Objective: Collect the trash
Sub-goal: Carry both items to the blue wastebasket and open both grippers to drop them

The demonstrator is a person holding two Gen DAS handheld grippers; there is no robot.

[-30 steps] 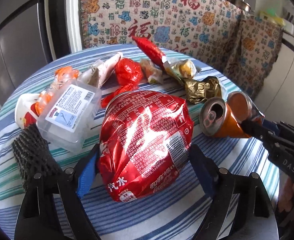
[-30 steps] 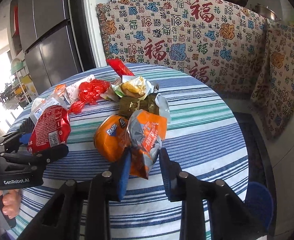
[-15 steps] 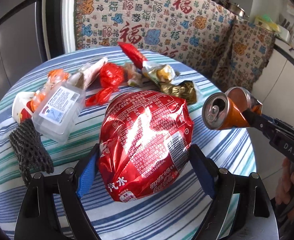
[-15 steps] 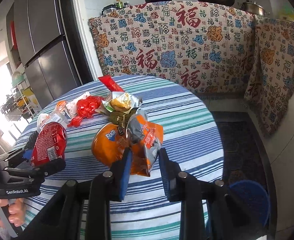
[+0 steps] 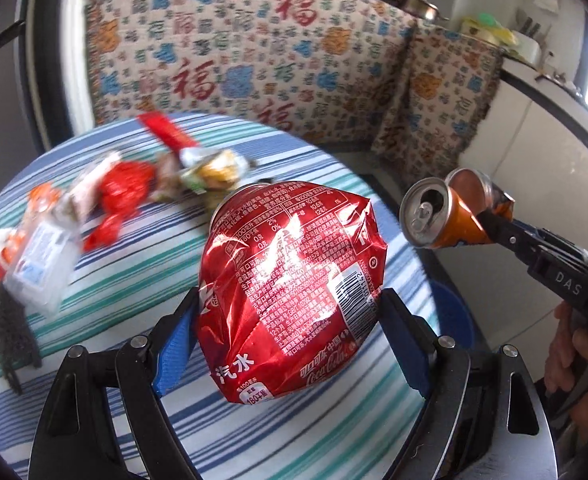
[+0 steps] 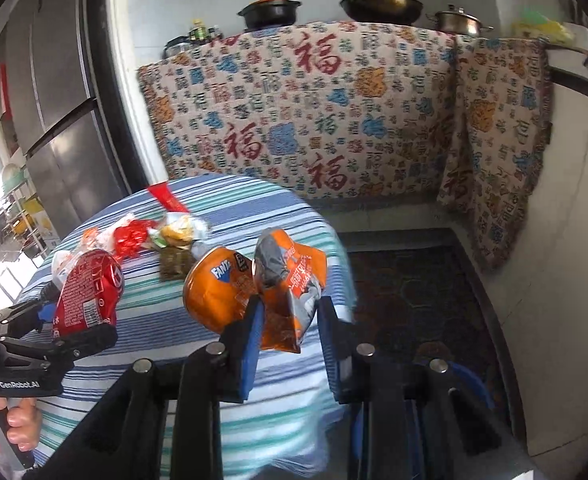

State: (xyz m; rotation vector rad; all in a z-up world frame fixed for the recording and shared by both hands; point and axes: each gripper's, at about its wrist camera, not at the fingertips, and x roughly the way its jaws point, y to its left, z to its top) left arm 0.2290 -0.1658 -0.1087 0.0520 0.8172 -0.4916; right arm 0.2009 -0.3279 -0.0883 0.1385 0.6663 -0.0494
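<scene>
A crushed red cola can [image 5: 294,288] is squeezed between the blue pads of my left gripper [image 5: 290,300], held above the striped table [image 5: 134,280]. My right gripper [image 6: 290,308] is shut on a crushed orange soda can [image 6: 230,292], which hangs near the table's right edge. In the left wrist view the orange can [image 5: 441,220] shows its open top at the right, pinched by the right gripper [image 5: 493,224]. The right wrist view has the red can [image 6: 88,292] at the left in the left gripper [image 6: 54,320]. A blue bin [image 6: 469,384] stands on the floor, partly behind the right gripper's frame.
Loose trash lies at the table's far side: red wrappers [image 5: 122,192], a foil snack packet [image 5: 214,170], a clear plastic box [image 5: 38,268] and a black foam net [image 5: 10,332]. A patterned cloth [image 6: 313,112] covers the counter behind. Dark floor mat [image 6: 413,292] at the right.
Both grippers rose with their cans and swung right, toward the table's edge. The trash on the table slid left and farther off in view, and the blue bin has come into sight.
</scene>
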